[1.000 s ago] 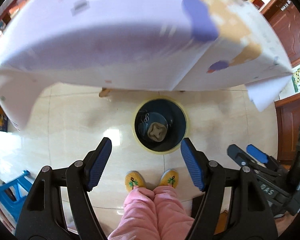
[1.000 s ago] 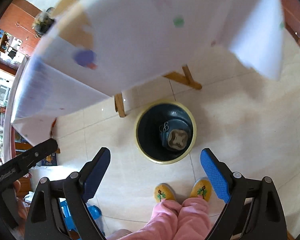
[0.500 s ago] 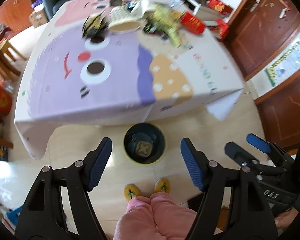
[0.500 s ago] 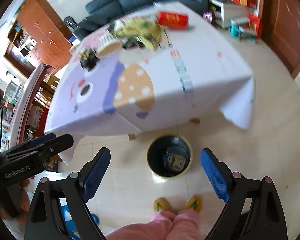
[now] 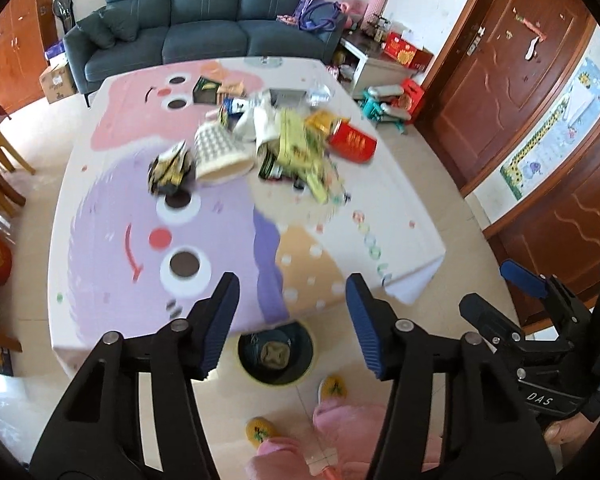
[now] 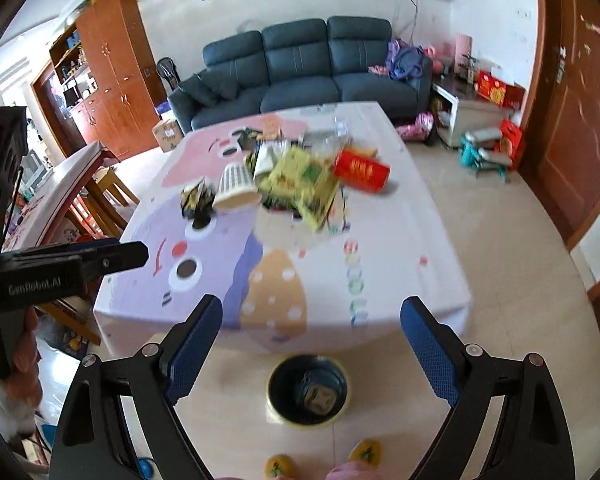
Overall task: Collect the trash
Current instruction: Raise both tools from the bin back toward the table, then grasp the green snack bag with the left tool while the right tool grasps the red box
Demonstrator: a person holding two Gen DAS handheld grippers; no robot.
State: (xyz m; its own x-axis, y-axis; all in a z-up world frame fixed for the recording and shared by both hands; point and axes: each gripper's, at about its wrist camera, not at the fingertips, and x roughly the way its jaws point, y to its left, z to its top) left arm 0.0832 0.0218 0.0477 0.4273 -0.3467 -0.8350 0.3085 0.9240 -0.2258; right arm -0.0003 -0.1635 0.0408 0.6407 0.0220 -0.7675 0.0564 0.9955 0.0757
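Cartoon-print tablecloth strewn with trash pile, sofa beyond, bin on floor; both grippers' jaws wide, empty.

Blue sofa, wooden door

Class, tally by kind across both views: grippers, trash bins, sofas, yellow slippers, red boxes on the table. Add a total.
Grippers: 2 (left gripper, right gripper)
Trash bin: 1
Sofa: 1
Yellow slippers: 2
Red box on table: 1
Total: 7
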